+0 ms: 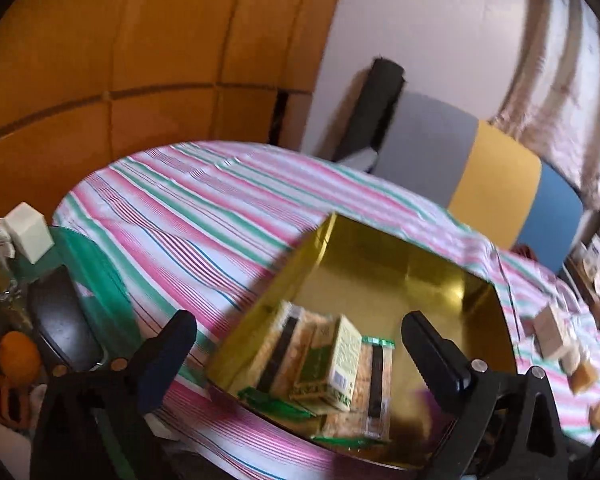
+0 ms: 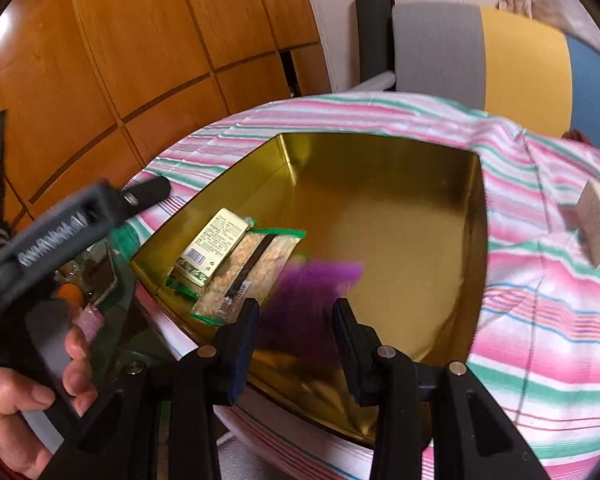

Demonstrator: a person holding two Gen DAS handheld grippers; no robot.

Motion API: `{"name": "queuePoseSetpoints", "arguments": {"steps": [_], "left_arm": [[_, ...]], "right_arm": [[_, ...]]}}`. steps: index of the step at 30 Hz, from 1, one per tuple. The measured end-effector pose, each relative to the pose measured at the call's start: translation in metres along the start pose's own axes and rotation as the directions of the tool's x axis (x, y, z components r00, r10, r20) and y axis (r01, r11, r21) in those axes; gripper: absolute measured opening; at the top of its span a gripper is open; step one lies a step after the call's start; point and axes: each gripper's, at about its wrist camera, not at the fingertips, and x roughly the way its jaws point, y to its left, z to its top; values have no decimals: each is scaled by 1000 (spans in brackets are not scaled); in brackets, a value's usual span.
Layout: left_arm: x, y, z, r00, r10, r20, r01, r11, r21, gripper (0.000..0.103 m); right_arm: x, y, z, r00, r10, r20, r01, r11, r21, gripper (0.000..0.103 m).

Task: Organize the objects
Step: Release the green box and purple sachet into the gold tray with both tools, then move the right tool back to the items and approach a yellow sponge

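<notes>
One gold tin on striped table. Inside: one green box atop two snack packs. Left tool wide open, empty, above tin. Right tool nearly closed on blurred purple thing, over tin. Several boxes loose on table.

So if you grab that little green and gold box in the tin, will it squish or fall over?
The little green and gold box looks like thin printed card, so it's probably light and would dent under a hard squeeze. It lies tilted on crinkly snack packets, so a push would likely slide or tip it inside the gold tin.
</notes>
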Motion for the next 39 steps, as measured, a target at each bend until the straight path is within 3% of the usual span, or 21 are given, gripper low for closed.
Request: {"name": "queuePoseSetpoints", "arguments": {"steps": [6,16,28,33,39], "left_arm": [[-11,3,10,999,5,41,-4,999,-35,103],[-15,-7,4,1000,-13,14,14,999,-46,103],[-12,-40,-15,991,-109,-80,110,994,2,103],[-19,-63,-27,984,-150,-93,157,984,79,103],[-28,-92,-43,963,-234,-135,253,955,152,103]], "right_arm": [[6,2,-3,997,70,-43,-68,997,49,39],[-13,-9,-1,998,58,34,-62,993,104,39],[-58,-42,7,987,-48,152,20,984,177,40],[-66,-64,2,985,-86,151,48,970,238,40],[-76,-91,-13,979,-147,139,102,952,288,40]]}}
